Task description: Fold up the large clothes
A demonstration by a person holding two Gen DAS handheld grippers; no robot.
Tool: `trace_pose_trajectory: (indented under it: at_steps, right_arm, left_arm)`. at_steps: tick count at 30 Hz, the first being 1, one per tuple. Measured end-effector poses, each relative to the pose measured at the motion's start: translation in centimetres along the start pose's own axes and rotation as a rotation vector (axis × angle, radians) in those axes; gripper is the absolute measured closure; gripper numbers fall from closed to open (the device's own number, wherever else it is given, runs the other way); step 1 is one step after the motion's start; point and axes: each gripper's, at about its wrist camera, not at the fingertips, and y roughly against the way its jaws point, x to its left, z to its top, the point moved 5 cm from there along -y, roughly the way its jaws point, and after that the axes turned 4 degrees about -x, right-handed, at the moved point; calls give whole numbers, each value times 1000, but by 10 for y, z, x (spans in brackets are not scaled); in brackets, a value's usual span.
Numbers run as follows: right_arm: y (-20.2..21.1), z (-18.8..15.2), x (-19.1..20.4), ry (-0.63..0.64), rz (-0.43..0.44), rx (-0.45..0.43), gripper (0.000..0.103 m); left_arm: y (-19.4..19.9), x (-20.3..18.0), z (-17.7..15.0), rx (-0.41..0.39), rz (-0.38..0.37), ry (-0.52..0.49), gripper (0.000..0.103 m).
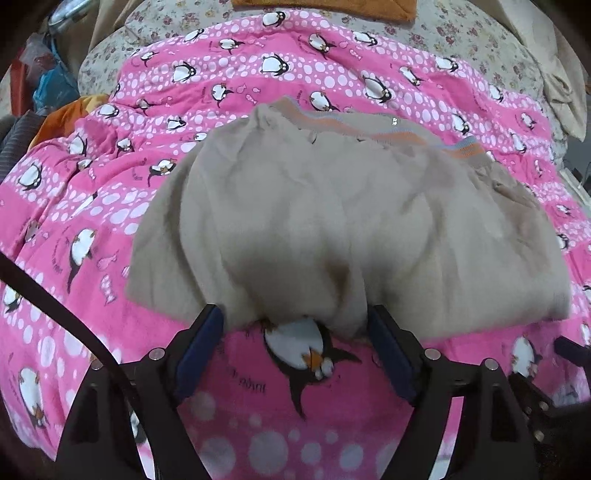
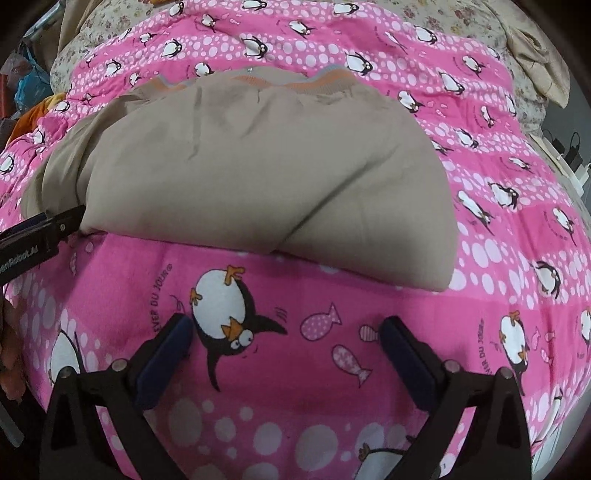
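A beige garment (image 1: 332, 221) with an orange and grey ribbed band lies folded on a pink penguin blanket (image 1: 110, 206). My left gripper (image 1: 295, 318) is at the garment's near fold. Its jaws stand apart, with the cloth's edge bulging between the fingertips and no visible pinch. In the right wrist view the same garment (image 2: 258, 166) lies a little beyond my right gripper (image 2: 288, 325). That gripper is wide open over the bare blanket (image 2: 498, 240) with nothing between its fingers. The left gripper's finger (image 2: 48, 225) shows at the garment's left corner.
A floral sheet (image 1: 461, 33) lies under the blanket. An orange cloth (image 1: 325, 7) sits at the far edge and a beige cloth (image 1: 565, 92) at the far right. Bags and clutter (image 1: 48, 81) crowd the left side. Cables and plugs (image 2: 572, 147) lie off the bed's right edge.
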Motion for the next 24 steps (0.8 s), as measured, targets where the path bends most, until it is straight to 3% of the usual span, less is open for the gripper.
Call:
trace_pose_trajectory:
  at_steps: [3, 6, 10, 14, 18, 21, 22, 24]
  right_arm:
    - [1, 0, 1, 12, -8, -7, 0]
    - [1, 2, 1, 15, -5, -3, 0]
    - [0, 2, 3, 16, -4, 2, 0]
    - [1, 2, 5, 17, -7, 0, 0]
    - [1, 1, 6, 16, -6, -6, 0]
    - [1, 0, 7, 17, -7, -11, 0]
    - [1, 0, 7, 17, -8, -13, 0]
    - [2, 0, 8, 16, -8, -15, 0]
  left_arm:
    - [31, 7, -10, -35, -134, 135, 40]
    - [57, 26, -23, -100, -194, 262, 40]
    - [36, 60, -30, -37, -298, 491, 40]
    - [16, 73, 0, -71, -373, 592, 40]
    - [-12, 86, 22, -37, -404, 732, 40]
    - [-19, 81, 40, -17, -476, 745, 41]
    - [-18, 80, 47, -25, -531, 759, 47]
    - [-13, 85, 53, -64, -567, 772, 58]
